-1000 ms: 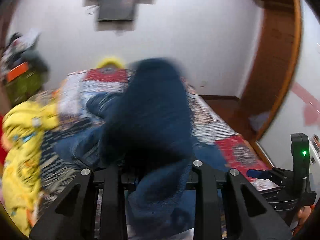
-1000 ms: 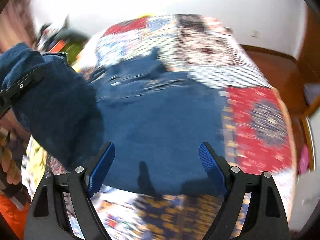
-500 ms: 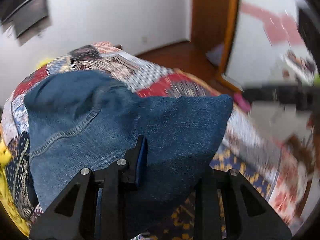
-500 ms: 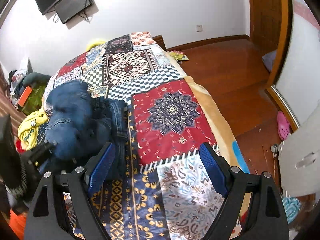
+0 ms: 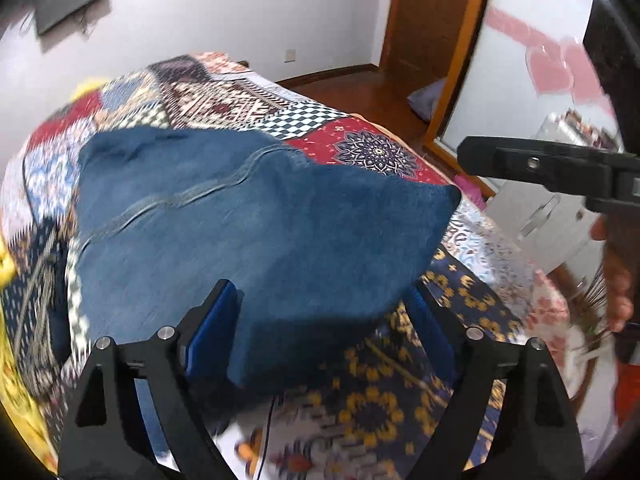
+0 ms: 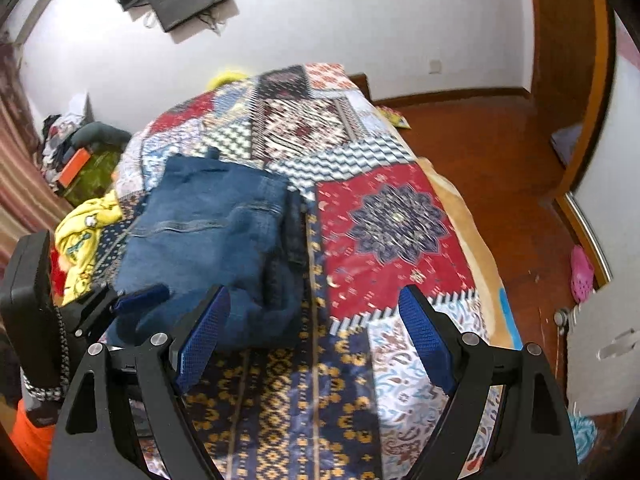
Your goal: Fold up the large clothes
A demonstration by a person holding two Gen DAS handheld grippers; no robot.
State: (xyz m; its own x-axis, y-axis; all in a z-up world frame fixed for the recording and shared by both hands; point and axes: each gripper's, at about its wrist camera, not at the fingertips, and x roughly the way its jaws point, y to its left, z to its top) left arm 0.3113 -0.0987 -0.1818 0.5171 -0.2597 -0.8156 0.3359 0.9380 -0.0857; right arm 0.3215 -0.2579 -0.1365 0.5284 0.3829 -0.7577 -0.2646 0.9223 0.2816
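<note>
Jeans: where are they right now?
The jeans lie folded on the left half of the patchwork quilt in the right wrist view, beside the yellow garment, with the left claw open around their near edge.

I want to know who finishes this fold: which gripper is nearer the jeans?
Left. The left gripper sits right at the near edge of the folded jeans, denim between its open fingers. The right gripper hangs open over the quilt, beside the jeans.
</note>
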